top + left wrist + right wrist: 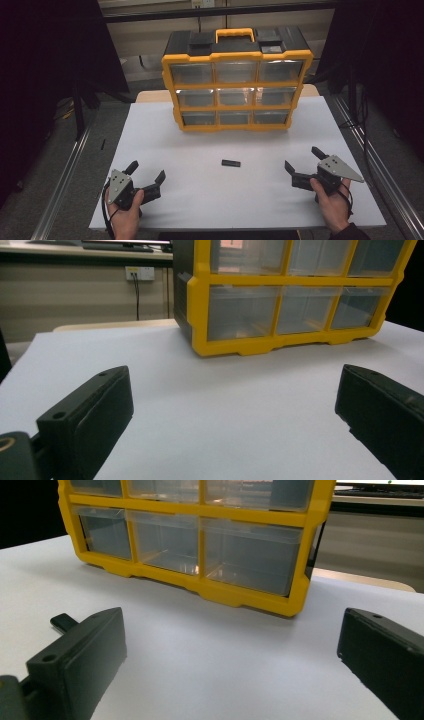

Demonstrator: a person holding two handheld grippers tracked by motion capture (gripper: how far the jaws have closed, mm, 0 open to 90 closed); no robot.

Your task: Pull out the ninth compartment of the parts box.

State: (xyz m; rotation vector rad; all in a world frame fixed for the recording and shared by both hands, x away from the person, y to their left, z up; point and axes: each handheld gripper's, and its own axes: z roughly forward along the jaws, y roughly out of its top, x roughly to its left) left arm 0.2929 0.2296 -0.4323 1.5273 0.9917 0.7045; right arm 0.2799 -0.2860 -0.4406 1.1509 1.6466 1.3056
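Both grippers are parked near the person's edge of the white table (165,130), and neither has anything in it. The left gripper (148,171) has its jaws spread wide over bare tabletop, and the right gripper (304,159) is the same story: wide open, nothing between the jaws.

The thing closest to them is a small black block (231,163), lying flat roughly midway between the two grippers and a bit further out, well apart from both. In the right gripper view it pokes out just past that gripper's left-hand jaw (64,622). Behind it stands the yellow drawer organizer (237,80), upright, with three rows of three clear drawers that all look closed.

Where could this go sideways? The block is low and flat, so a gripper coming in too level would probably just shove it across the smooth table instead of getting jaws around it. Coming in too steep, the tips could jam into the tabletop first. It also sits off to the side of the right gripper's line rather than centered, so closing without lining up would likely clip one end and spin it away.

If the block is meant for a drawer, that's another trap: the organizer looks light and free-standing, so tugging a drawer with one gripper might drag or tip the whole cabinet unless the other one braces it.
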